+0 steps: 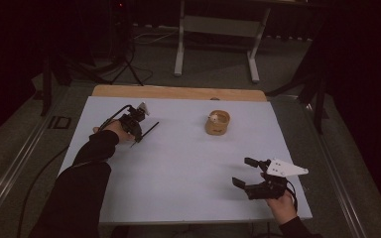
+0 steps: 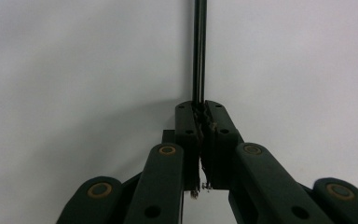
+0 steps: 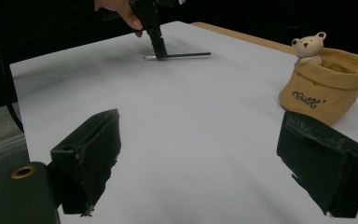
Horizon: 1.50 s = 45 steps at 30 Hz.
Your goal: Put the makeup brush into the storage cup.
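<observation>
My left gripper (image 1: 139, 136) is at the table's far left, shut on a thin black pen (image 1: 149, 130) that lies nearly flat just over the white table top (image 1: 178, 163). In the left gripper view the pen (image 2: 199, 46) sticks straight out from between the closed jaws of the left gripper (image 2: 200, 109). My right gripper (image 1: 243, 172) hovers open near the front right, nothing between its fingers. The right gripper view looks past the wide-apart jaws of the right gripper (image 3: 200, 140) to a tan pouch-shaped holder (image 3: 326, 84) with a small bear figure (image 3: 309, 46) on its rim, and to the left gripper (image 3: 156, 44) with the pen (image 3: 182, 55).
The tan holder (image 1: 217, 123) stands right of centre toward the back. A strip of bare wood (image 1: 178, 91) runs along the table's far edge. Beyond it are a white desk frame (image 1: 218, 29) and a dark tripod (image 1: 124, 59) on the floor.
</observation>
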Each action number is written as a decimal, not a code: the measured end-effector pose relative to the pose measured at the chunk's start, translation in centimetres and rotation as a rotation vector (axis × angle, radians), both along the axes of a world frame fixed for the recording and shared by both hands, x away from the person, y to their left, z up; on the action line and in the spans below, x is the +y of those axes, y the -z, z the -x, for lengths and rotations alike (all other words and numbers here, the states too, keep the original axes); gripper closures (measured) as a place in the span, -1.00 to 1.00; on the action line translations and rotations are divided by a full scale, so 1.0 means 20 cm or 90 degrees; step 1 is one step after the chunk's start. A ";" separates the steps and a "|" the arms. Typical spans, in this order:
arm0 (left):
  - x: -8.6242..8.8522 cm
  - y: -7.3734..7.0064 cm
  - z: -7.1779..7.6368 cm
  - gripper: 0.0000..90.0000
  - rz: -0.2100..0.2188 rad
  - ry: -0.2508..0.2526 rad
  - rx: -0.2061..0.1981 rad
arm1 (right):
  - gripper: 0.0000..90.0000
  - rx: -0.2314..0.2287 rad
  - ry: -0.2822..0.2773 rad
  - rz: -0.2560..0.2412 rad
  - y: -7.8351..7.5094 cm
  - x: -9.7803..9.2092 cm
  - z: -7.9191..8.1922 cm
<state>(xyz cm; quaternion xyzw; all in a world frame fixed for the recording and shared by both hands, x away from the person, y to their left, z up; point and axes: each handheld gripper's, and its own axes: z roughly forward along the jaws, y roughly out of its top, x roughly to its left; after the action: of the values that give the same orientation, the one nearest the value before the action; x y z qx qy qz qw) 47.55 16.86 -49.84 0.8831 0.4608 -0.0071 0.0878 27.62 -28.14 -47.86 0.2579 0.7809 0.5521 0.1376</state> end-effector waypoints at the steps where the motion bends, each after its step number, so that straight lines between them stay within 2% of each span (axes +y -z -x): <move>1: 0.00 -0.01 0.01 0.90 0.000 0.002 -0.001 | -0.70 0.000 0.000 0.000 0.00 0.00 0.00; 4: 0.00 -0.04 0.03 0.89 0.010 0.011 0.003 | -0.70 0.000 0.001 0.001 0.00 0.00 0.00; 10: -0.01 -0.08 0.08 0.89 0.024 0.056 0.023 | -0.70 0.002 0.004 0.002 0.00 0.00 0.00; 13: -0.04 -0.10 0.11 0.89 0.027 0.080 0.027 | -0.70 0.002 0.004 0.002 0.01 0.00 0.00; 14: -0.05 -0.11 0.12 0.89 0.035 0.082 0.024 | -0.70 0.002 0.004 0.002 0.01 0.00 0.00; 16: -0.07 -0.12 0.14 0.89 0.041 0.111 0.030 | -0.70 0.002 0.003 0.003 0.01 0.00 0.00; 23: -0.17 -0.15 0.20 0.89 0.051 0.148 0.046 | -0.70 0.004 0.004 0.004 0.01 0.00 -0.01; 28: -0.25 -0.18 0.24 0.89 0.059 0.191 0.051 | -0.70 0.002 0.005 0.003 0.01 0.00 -0.01; 35: -0.32 -0.21 0.29 0.89 0.065 0.234 0.053 | -0.70 0.000 0.003 0.009 0.01 0.01 -0.01; 39: -0.38 -0.25 0.34 0.89 0.074 0.276 0.057 | -0.70 0.002 0.005 0.010 0.01 0.00 -0.01; 45: -0.45 -0.29 0.39 0.89 0.081 0.317 0.053 | -0.70 -0.001 0.004 0.010 0.01 0.01 -0.01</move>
<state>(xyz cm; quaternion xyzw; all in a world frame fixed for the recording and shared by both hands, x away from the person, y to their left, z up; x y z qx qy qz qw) 39.78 7.93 -43.98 0.9611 0.2307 -0.0933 0.1195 27.76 -28.03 -47.99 0.2590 0.7842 0.5458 0.1418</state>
